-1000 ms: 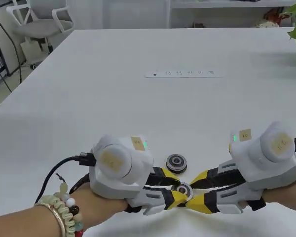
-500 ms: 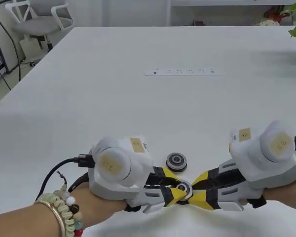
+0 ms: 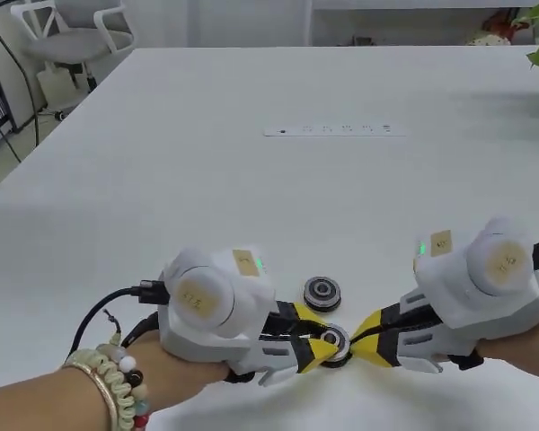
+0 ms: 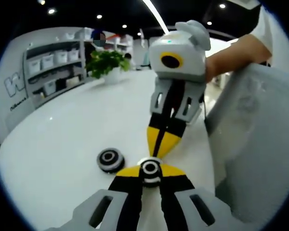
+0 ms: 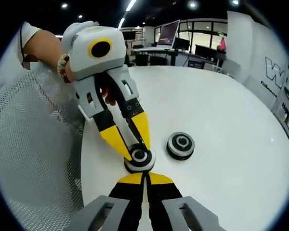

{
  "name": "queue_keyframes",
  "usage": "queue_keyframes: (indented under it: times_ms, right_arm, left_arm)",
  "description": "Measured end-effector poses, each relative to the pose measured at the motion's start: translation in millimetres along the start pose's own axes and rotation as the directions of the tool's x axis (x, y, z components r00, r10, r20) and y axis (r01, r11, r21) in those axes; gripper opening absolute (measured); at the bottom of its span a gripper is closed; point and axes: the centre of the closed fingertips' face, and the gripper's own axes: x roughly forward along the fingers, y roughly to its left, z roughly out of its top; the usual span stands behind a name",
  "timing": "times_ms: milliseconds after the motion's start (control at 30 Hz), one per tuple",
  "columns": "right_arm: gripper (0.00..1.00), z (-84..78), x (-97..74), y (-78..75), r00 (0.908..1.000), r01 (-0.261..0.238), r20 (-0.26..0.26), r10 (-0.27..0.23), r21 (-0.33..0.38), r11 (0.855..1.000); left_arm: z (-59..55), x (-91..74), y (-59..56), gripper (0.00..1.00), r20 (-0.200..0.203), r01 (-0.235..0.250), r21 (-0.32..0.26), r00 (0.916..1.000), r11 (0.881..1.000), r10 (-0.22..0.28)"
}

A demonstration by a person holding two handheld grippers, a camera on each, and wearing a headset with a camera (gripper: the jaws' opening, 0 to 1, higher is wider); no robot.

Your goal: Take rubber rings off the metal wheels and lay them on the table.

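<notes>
One wheel (image 5: 139, 156) sits gripped by left fingers (image 5: 116, 139), closed right fingers (image 4: 164, 137) touching; second wheel (image 5: 180, 144) nearby.

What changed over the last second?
The right gripper narrowed its jaws at the rim of the held wheel. The left gripper still clamps that wheel; the second wheel lies unmoved on the table.

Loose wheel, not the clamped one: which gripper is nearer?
Left gripper: one jaw lies just beside the loose wheel. Right gripper touches the clamped wheel from the opposite side, farther off.
</notes>
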Motion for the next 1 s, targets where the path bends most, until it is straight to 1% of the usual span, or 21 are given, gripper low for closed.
queue_keyframes:
  times_ms: [33,100,167,200,267,333,367,400,467,533,567,600,667,733,767,800,833,867,900,933,1000]
  right_arm:
    - [0.00,-0.8,0.0,0.0,1.0000,0.003,-0.005,-0.002,0.055,0.999]
    - [0.00,-0.5,-0.1,-2.1,1.0000,0.002,0.001,-0.002,0.105,0.994]
    - [0.00,-0.2,-1.6,-3.4,0.9998,-0.009,0.018,0.006,0.197,0.980]
    - [0.00,0.4,-2.9,-5.4,0.9994,-0.018,0.033,0.010,0.271,0.962]
    - [0.00,2.2,-4.4,-7.3,0.9974,-0.045,0.068,0.021,0.369,0.928]
    - [0.00,3.0,-5.9,-8.2,0.9945,-0.069,0.100,0.029,0.420,0.905]
    - [0.00,2.6,-6.0,-7.7,0.9936,-0.076,0.108,0.032,0.435,0.897]
    - [0.00,1.4,-5.7,-7.3,0.9923,-0.092,0.116,0.042,0.460,0.883]
    - [0.00,1.5,-5.9,-8.4,0.9904,-0.103,0.131,0.043,0.491,0.865]
    - [0.00,1.7,-5.7,-7.5,0.9899,-0.111,0.135,0.044,0.539,0.835]
    - [0.00,2.1,-5.9,-5.9,0.9895,-0.120,0.136,0.048,0.588,0.800]
    - [0.00,2.5,-6.1,-5.1,0.9892,-0.126,0.138,0.051,0.612,0.781]
    - [0.00,5.1,-7.6,-4.8,0.9861,-0.142,0.157,0.053,0.638,0.757]
    - [0.00,6.4,-9.6,-3.5,0.9834,-0.162,0.171,0.061,0.677,0.718]
    - [0.00,6.3,-10.2,-3.2,0.9828,-0.169,0.173,0.064,0.702,0.692]
    - [0.00,7.9,-10.8,-1.9,0.9798,-0.186,0.187,0.069,0.730,0.658]
    - [0.00,8.5,-11.0,-0.7,0.9778,-0.197,0.195,0.076,0.735,0.649]
    - [0.00,6.5,-10.6,-0.6,0.9789,-0.192,0.190,0.075,0.729,0.657]
    - [0.00,7.4,-10.7,0.0,0.9778,-0.196,0.196,0.074,0.727,0.658]
    - [0.00,8.7,-10.8,0.9,0.9773,-0.198,0.198,0.075,0.732,0.652]
    - [0.00,9.6,-10.9,1.6,0.9770,-0.199,0.200,0.073,0.731,0.653]
  left_arm:
    - [-0.2,0.4,0.1,0.14,0.000,-0.001,0.002,1.0000,1.000,0.001]
    - [-0.4,0.5,0.1,0.14,-0.002,-0.003,0.011,1.0000,1.000,0.003]
    - [-0.5,0.9,1.1,0.14,-0.002,-0.003,0.007,1.0000,1.000,0.003]
    - [-0.9,0.7,1.3,0.14,0.000,-0.001,0.002,1.0000,1.000,0.001]
    - [-1.2,0.7,1.4,0.14,0.002,0.000,0.003,1.0000,1.000,0.000]
    - [-1.3,1.0,1.4,0.14,0.007,-0.001,-0.001,1.0000,1.000,0.001]
    - [-1.1,1.2,1.4,0.14,0.009,0.000,-0.003,1.0000,1.000,0.000]
    - [-1.0,1.4,1.1,0.14,0.011,0.001,-0.003,0.9999,1.000,-0.001]
    - [-1.4,1.5,1.1,0.14,0.014,0.002,-0.005,0.9999,1.000,-0.002]
    - [-1.4,1.7,1.0,0.14,0.015,0.002,-0.006,0.9999,1.000,-0.002]
    - [-1.4,1.7,0.9,0.14,0.015,0.002,-0.006,0.9999,1.000,-0.002]
    - [-1.3,1.9,1.0,0.14,0.015,0.002,-0.006,0.9999,1.000,-0.002]
    - [-1.6,2.1,0.9,0.14,0.016,0.002,-0.006,0.9999,1.000,-0.002]
    - [-1.5,2.5,0.3,0.14,0.018,0.005,-0.006,0.9998,1.000,-0.005]
    - [-1.4,2.9,0.0,0.14,0.019,0.006,-0.004,0.9998,1.000,-0.006]
    - [-1.5,2.9,-0.5,0.14,0.019,0.008,-0.004,0.9998,1.000,-0.008]
    - [-1.3,3.3,-1.3,0.14,0.020,0.011,-0.006,0.9997,1.000,-0.011]
    - [-1.3,3.3,-1.4,0.14,0.021,0.012,-0.006,0.9997,1.000,-0.012]
    - [-1.4,3.3,-1.6,0.14,0.021,0.013,-0.005,0.9997,1.000,-0.013]
    - [-1.5,3.4,-1.5,0.14,0.021,0.013,-0.004,0.9997,1.000,-0.013]
    - [-1.6,3.5,-1.4,0.14,0.020,0.013,-0.004,0.9997,1.000,-0.013]
